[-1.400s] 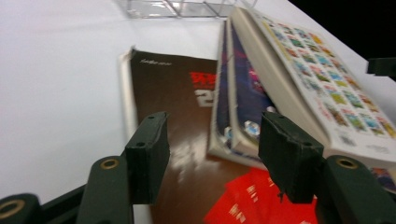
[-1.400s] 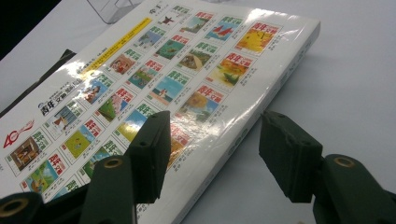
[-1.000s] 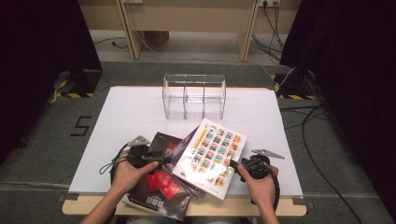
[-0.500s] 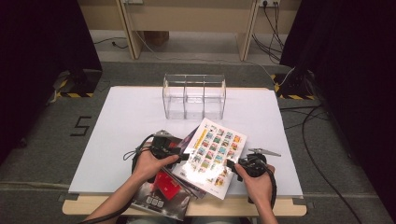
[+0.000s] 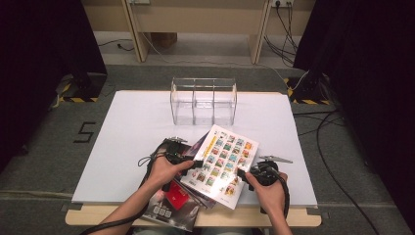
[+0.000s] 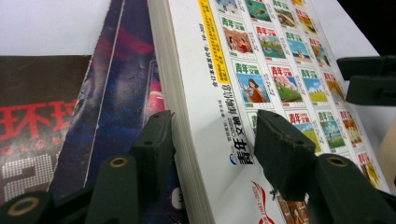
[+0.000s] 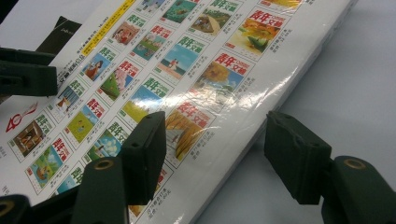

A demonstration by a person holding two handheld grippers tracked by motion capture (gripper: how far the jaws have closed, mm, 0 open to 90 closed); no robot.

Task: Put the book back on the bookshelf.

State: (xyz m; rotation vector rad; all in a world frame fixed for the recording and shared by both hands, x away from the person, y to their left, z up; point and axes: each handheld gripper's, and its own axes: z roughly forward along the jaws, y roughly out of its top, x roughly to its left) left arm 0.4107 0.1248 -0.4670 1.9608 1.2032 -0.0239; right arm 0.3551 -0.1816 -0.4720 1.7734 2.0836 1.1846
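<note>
Left gripper (image 6: 212, 140), jaws just closing, straddles the thick, glossy white picture-grid magazine (image 6: 261, 60) at its spine edge near the tabletop's (image 5: 137, 122) front edge; it looks floppy and slippery, best pinched there.

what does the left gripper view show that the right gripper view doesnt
Left gripper view alone: the magazine's page edge between the left gripper jaws, which have just been closing but are not yet pressing on it, and the dark magazines beneath. Right gripper view alone: the magazine's glossy far edge, with the right gripper open astride it. Both: the white magazine's cover grid.
</note>
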